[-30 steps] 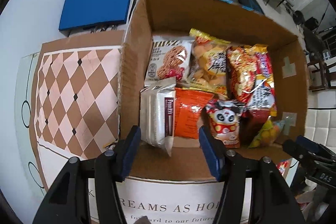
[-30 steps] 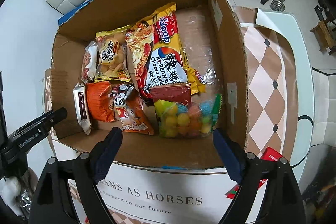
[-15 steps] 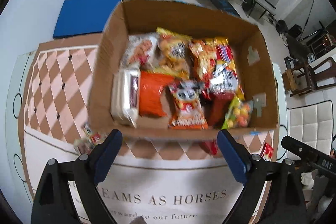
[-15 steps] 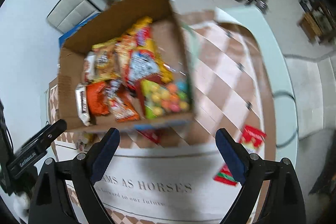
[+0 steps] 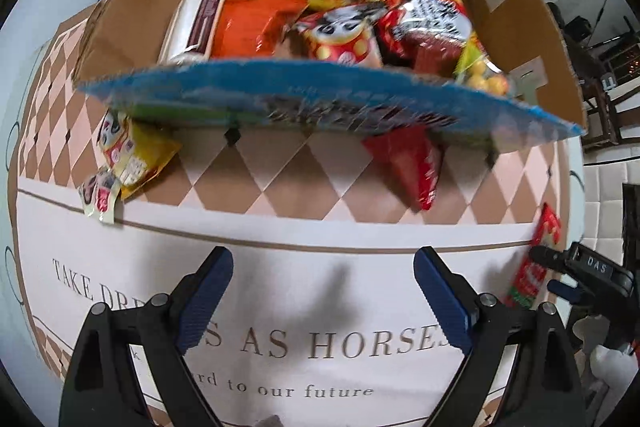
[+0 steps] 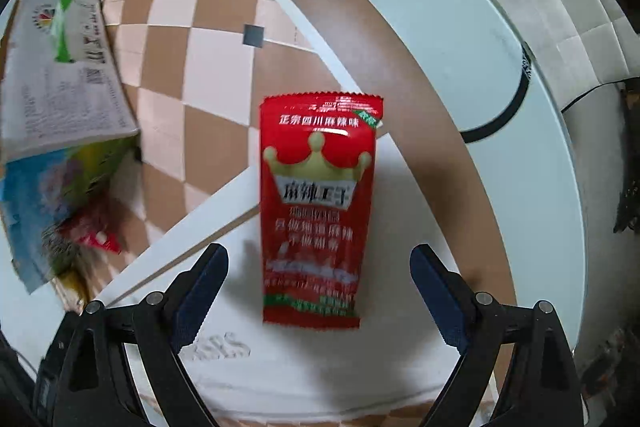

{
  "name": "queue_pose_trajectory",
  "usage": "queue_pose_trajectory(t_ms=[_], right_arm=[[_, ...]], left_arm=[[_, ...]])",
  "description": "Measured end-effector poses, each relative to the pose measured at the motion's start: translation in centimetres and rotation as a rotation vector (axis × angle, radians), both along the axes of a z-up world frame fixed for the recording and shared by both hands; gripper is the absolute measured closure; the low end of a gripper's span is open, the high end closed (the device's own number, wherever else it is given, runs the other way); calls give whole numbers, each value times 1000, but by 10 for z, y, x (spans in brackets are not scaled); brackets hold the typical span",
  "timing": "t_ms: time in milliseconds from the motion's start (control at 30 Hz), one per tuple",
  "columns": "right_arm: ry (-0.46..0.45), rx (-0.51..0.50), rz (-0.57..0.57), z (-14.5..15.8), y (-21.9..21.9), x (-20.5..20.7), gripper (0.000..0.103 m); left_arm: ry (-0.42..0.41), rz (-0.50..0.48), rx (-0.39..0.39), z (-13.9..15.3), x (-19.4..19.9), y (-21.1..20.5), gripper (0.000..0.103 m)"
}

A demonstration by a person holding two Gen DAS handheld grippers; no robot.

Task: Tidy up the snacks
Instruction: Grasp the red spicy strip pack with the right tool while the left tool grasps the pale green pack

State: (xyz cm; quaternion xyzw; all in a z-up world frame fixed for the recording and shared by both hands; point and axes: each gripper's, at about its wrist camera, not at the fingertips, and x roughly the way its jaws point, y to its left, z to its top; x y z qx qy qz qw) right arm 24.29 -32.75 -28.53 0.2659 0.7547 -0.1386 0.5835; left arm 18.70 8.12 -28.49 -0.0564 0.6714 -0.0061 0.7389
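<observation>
Red foil, a crowned snack packet (image 6: 318,211) lies flat on the desk (image 6: 420,39), long axis running straight out between the wide-open, empty right hand-held gripper (image 6: 318,291). The left hand-held gripper (image 5: 323,301), equally spread and empty, hangs farther off before the cardboard box (image 5: 516,11).

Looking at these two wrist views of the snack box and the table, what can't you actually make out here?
- Left wrist: the red packet beside the cardboard box is motion-blurred and partly behind the box's blue front wall, so its label is unreadable.
- Left wrist: the tablecloth lettering is cut by the left gripper fingers.
- Right wrist: the box and the snacks at its foot are smeared at the left edge.
- Right wrist: the crown packet has blurred small print.
</observation>
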Motion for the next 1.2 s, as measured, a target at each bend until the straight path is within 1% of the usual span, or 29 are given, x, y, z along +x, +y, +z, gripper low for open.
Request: queue_pose_trajectory(t_ms=[100, 167, 200, 233, 300, 367, 467, 533, 567, 633, 700, 767, 833, 933, 967, 1100, 1133, 1200], right_arm=[[-5, -58, 59, -5, 11, 5, 16], [-13, -135, 131, -2, 24, 10, 31], [-20, -164, 161, 0, 31, 12, 43], [-37, -176, 199, 3, 41, 13, 48], [-46, -142, 252, 4, 60, 13, 51], [-57, -110, 305, 5, 82, 12, 52], [-75, -61, 375, 5, 121, 11, 53], [-83, -30, 409, 5, 145, 12, 53], [-85, -15, 426, 5, 157, 13, 53], [-88, 11, 446, 4, 177, 15, 53], [-90, 25, 469, 4, 196, 19, 53], [-90, 31, 484, 3, 207, 22, 53], [-88, 35, 494, 3, 215, 24, 53], [-83, 33, 503, 4, 225, 27, 53], [-80, 34, 505, 4, 224, 27, 53], [-76, 18, 517, 6, 226, 34, 53], [-74, 15, 519, 6, 230, 33, 53], [-73, 13, 521, 9, 227, 32, 53]], left_arm=[[-3, 11, 28, -2, -6, 7, 10], [-9, 22, 45, -1, -10, 15, 10], [-13, 29, 54, 1, -12, 21, 10], [-16, 34, 61, 2, -13, 25, 10], [-21, 58, 86, 6, -17, 42, 10], [-19, 91, 93, 7, -20, 64, 10], [-19, 173, 92, 10, -22, 105, 10], [-11, 266, 72, 11, -23, 145, 10], [-8, 295, 59, 9, -22, 159, 10], [18, 391, -10, 0, -20, 196, 10], [18, 471, -65, -6, -21, 220, 10], [21, 515, -88, -13, -19, 235, 10], [44, 533, -98, -25, -13, 244, 10], [65, 531, -106, -39, -3, 251, 10], [72, 520, -114, -44, 1, 251, 10], [86, 465, -105, -58, 16, 243, 10], [80, 457, -105, -59, 19, 243, 12], [60, 440, -106, -59, 22, 239, 25]])
